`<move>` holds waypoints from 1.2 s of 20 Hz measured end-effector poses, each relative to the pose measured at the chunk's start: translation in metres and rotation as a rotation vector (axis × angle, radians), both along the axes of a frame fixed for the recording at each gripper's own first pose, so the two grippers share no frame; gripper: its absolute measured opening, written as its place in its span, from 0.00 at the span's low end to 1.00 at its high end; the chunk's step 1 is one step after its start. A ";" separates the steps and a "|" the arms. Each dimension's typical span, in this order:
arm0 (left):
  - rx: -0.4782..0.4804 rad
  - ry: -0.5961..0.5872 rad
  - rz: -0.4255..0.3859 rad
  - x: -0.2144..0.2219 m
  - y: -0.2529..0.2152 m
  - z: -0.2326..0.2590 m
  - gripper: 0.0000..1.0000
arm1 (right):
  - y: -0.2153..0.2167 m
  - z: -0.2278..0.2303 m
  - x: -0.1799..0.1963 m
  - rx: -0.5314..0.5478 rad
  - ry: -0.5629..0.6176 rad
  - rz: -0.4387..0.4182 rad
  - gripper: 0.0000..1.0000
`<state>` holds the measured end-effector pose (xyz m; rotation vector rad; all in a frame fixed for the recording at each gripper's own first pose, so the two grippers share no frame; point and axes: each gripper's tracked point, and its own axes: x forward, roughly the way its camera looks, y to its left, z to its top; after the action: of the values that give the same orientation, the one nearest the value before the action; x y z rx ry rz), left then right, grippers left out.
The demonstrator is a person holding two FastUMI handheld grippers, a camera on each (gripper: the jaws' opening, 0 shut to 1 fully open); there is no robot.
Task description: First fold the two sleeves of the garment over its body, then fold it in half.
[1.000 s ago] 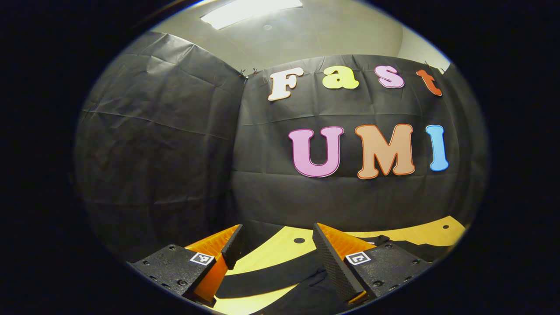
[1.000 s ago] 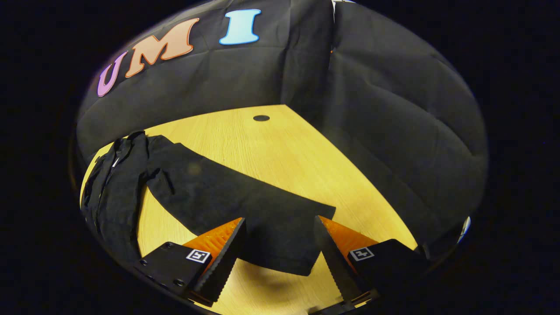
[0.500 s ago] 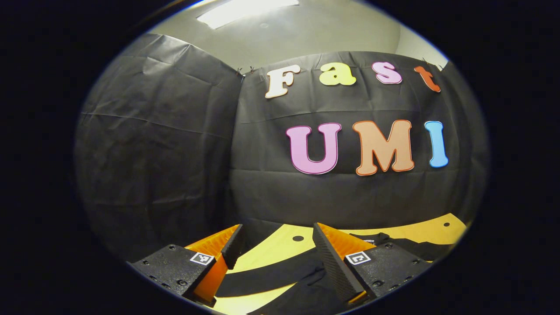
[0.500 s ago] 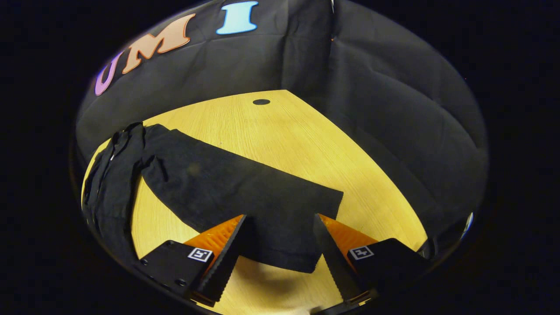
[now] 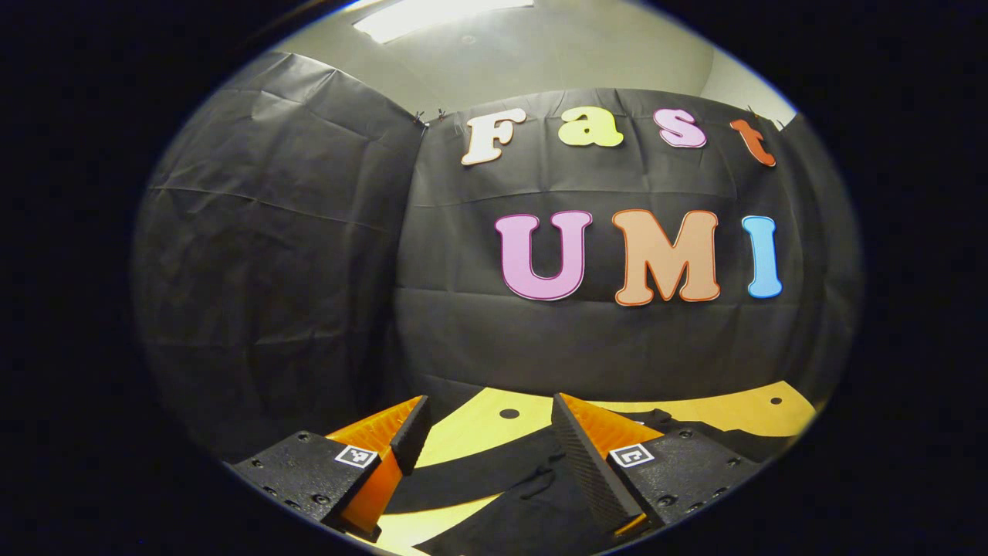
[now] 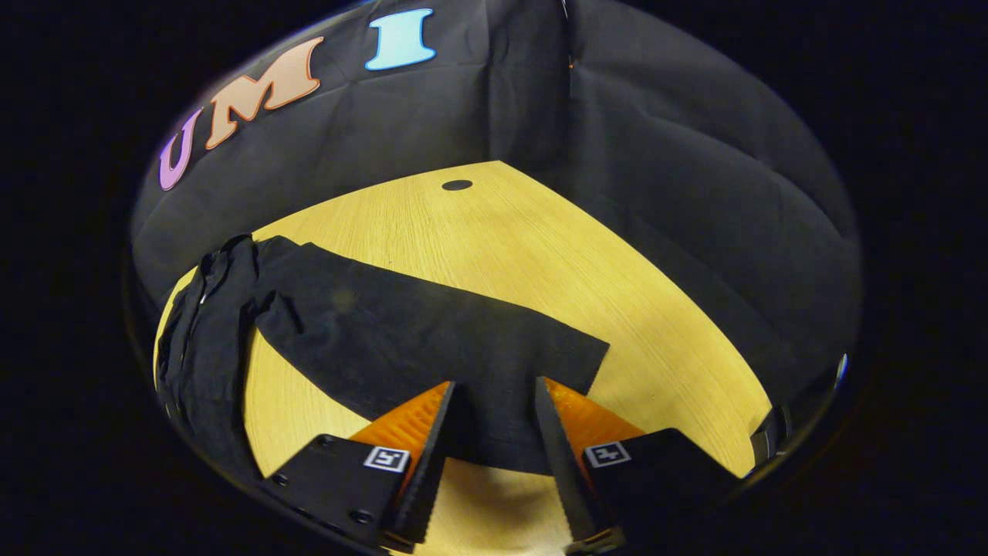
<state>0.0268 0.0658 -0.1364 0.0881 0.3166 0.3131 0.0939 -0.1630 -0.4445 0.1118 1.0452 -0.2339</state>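
A black long-sleeved garment (image 6: 208, 332) lies on the yellow wooden table (image 6: 540, 262), its body bunched at the left in the right gripper view. One sleeve (image 6: 401, 340) stretches flat toward me, and its cuff end lies between the fingers of my right gripper (image 6: 495, 386). The jaws stand partly closed with a gap still showing; I cannot tell whether they touch the cloth. In the left gripper view, my left gripper (image 5: 489, 401) hangs open over the garment (image 5: 532, 502), with another sleeve (image 5: 478, 471) running across below its fingers. Nothing is held in it.
The booth's black cloth wall (image 6: 656, 177) encloses the table at the back and right. A small round hole (image 6: 457, 185) sits near the table's far corner, and two such holes (image 5: 509, 414) show in the left gripper view. Bare wood lies right of the sleeve.
My right gripper's fingers have drawn closer together around the sleeve's cuff and moved slightly forward over it. The left gripper has drifted a little, still open.
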 end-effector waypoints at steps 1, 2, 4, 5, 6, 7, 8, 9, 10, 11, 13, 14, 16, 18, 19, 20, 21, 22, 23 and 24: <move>-0.001 0.001 0.008 -0.001 0.001 -0.002 0.92 | 0.002 0.001 0.001 0.012 0.005 0.004 0.59; -0.005 0.004 0.015 -0.002 0.001 -0.003 0.92 | 0.003 0.000 0.002 0.019 0.013 0.003 0.53; -0.011 0.006 0.032 -0.005 0.002 -0.005 0.92 | 0.005 0.001 0.002 0.067 0.019 -0.009 0.24; -0.010 0.006 0.041 -0.007 0.003 -0.007 0.93 | 0.006 0.003 0.004 0.094 0.018 -0.024 0.15; -0.008 0.005 0.048 -0.009 0.003 -0.007 0.93 | 0.007 0.002 0.006 0.117 0.019 -0.031 0.08; -0.008 0.003 0.052 -0.010 0.003 -0.007 0.92 | 0.007 0.002 0.006 0.135 0.019 -0.027 0.06; -0.010 0.001 0.056 -0.010 0.003 -0.008 0.93 | 0.007 0.000 0.006 0.140 0.017 -0.015 0.03; -0.012 0.000 0.061 -0.011 0.003 -0.008 0.93 | 0.007 0.000 0.006 0.138 0.017 0.000 0.03; -0.014 -0.001 0.070 -0.013 0.003 -0.008 0.93 | 0.006 0.000 0.007 0.129 0.018 0.010 0.03; -0.016 0.000 0.079 -0.015 0.005 -0.009 0.93 | 0.005 0.001 0.008 0.111 0.019 0.026 0.03; -0.013 -0.004 0.092 -0.019 0.007 -0.006 0.92 | 0.006 0.007 0.010 0.081 0.013 0.067 0.03; -0.009 -0.007 0.094 -0.021 0.008 -0.003 0.92 | 0.010 0.013 0.015 0.083 0.004 0.078 0.02; 0.003 -0.005 0.101 -0.026 0.012 -0.001 0.93 | 0.014 0.032 0.027 0.107 -0.036 0.079 0.02; 0.010 -0.005 0.113 -0.029 0.018 0.001 0.93 | 0.018 0.055 0.049 0.113 -0.094 0.070 0.02; 0.007 -0.007 0.116 -0.030 0.019 0.001 0.92 | 0.021 0.068 0.061 0.118 -0.125 0.067 0.00; 0.003 -0.010 0.116 -0.030 0.020 0.002 0.92 | 0.027 0.080 0.073 0.120 -0.154 0.068 0.02; 0.001 -0.010 0.116 -0.031 0.022 0.002 0.92 | 0.034 0.092 0.085 0.124 -0.181 0.076 0.02; 0.002 -0.006 0.114 -0.032 0.025 0.002 0.92 | 0.044 0.104 0.098 0.131 -0.207 0.091 0.02; 0.004 -0.001 0.112 -0.032 0.029 0.000 0.92 | 0.055 0.119 0.108 0.134 -0.237 0.114 0.00; 0.007 0.004 0.112 -0.033 0.033 -0.001 0.92 | 0.072 0.130 0.123 0.135 -0.262 0.141 0.02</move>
<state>-0.0059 0.0985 -0.1370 0.0778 0.3253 0.4246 0.2170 -0.0914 -0.3143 0.1845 0.8036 -0.0187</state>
